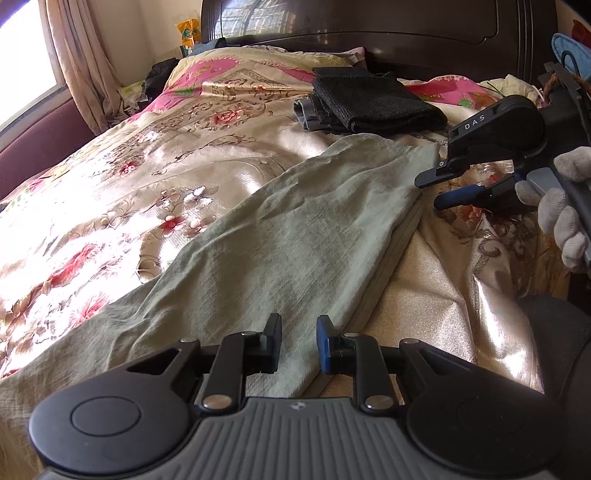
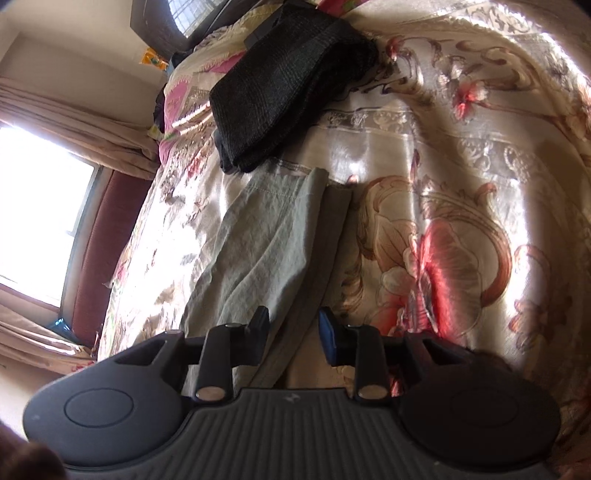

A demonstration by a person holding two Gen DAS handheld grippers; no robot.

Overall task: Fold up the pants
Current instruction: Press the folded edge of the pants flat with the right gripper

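I see the pale green pants (image 1: 295,221) stretched across the floral bedspread (image 1: 129,184), long axis running from my left gripper (image 1: 298,345) toward the headboard (image 1: 369,33). Both grippers tilt down, fingers apart, empty; the right gripper (image 1: 430,190) hovers beside the hem. Folded dark clothes (image 1: 373,105) lie just beyond.

My left camera looks down along its fingers, close over the pants (image 1: 280,221). My right camera does likewise, rolled sideways. Both share the pants and black clothes (image 1: 373,101) ahead.
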